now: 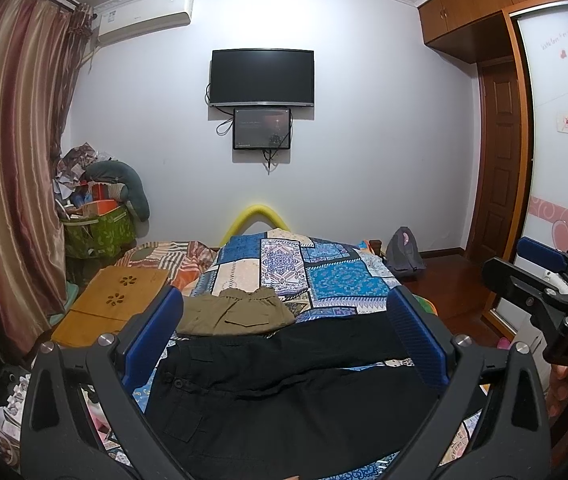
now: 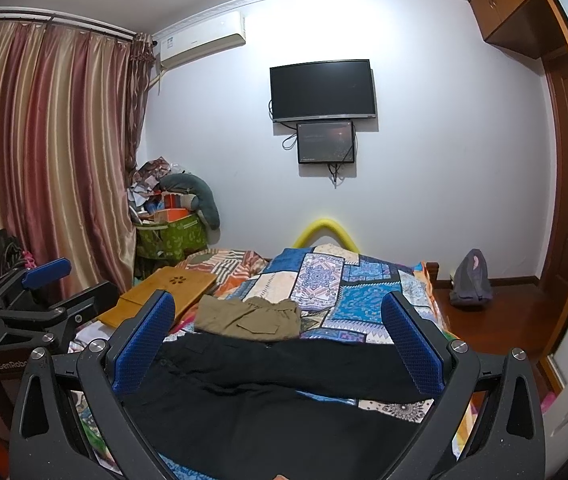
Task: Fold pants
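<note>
Pants (image 1: 284, 392) lie flat across the bed (image 1: 323, 280), waist left, legs right; both grippers (image 1: 284, 336) (image 2: 280, 344) gape wide, holding nothing.

Both wrist cameras sat low at the near edge of the bed (image 1: 323, 276), facing along it toward the far wall's TV (image 1: 262, 78). The left view looked from the left, the right from the right; each caught the other claw at its edge.
</note>
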{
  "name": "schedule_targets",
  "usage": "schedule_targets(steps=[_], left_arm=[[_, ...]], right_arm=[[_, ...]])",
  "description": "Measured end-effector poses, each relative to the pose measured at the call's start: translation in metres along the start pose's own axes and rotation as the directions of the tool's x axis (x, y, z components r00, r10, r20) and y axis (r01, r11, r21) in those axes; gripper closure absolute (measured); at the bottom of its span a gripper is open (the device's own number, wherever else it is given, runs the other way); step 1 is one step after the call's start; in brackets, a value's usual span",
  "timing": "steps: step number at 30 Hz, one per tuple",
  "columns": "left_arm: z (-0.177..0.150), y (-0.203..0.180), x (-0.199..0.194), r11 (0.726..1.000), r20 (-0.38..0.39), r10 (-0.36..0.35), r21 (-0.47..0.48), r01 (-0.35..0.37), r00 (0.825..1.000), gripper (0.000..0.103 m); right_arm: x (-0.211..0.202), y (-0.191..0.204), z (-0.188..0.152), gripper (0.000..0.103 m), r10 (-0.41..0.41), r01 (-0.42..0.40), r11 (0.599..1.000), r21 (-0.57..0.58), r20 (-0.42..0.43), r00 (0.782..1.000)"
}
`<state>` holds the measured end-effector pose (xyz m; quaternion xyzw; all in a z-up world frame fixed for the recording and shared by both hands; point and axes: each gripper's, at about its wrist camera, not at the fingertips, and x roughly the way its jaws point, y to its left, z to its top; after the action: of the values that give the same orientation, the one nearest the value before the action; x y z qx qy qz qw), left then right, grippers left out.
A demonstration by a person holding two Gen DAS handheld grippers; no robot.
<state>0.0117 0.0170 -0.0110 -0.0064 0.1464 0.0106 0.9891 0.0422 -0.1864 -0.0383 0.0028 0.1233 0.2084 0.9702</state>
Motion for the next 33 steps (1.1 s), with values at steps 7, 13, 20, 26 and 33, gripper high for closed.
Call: schedule_targets(steps=[7, 13, 20, 26, 33], left_arm=[[-0.003, 0.000, 0.006, 1.000, -0.010, 0.006, -0.001, -0.006, 1.000, 0.000], [-0.006, 0.006, 0.025, 1.000, -0.035, 0.016, 0.001, -0.016, 0.999, 0.000], [-0.014, 0.024, 0.063, 0.999, -0.066, 0.047, 0.007, -0.047, 0.997, 0.000], [-0.022, 0.061, 0.121, 0.996, -0.153, 0.078, -0.031, -0.084, 0.985, 0.000], [-0.043, 0.116, 0.205, 0.981, -0.255, 0.182, -0.026, -0.195, 0.950, 0.000]], right_arm=[[0.009, -0.005, -0.002, 0.000, -0.009, 0.009, 1.000, 0.010, -0.023, 1.000], [0.027, -0.015, -0.009, 0.000, -0.033, 0.034, 0.999, 0.020, -0.069, 0.997], [0.058, -0.034, -0.024, 0.000, -0.106, 0.107, 0.994, 0.004, -0.112, 0.988], [0.098, -0.054, -0.036, 0.000, -0.140, 0.136, 0.990, -0.037, -0.165, 0.976], [0.158, -0.080, -0.054, 0.000, -0.244, 0.214, 0.967, -0.137, -0.264, 0.933]])
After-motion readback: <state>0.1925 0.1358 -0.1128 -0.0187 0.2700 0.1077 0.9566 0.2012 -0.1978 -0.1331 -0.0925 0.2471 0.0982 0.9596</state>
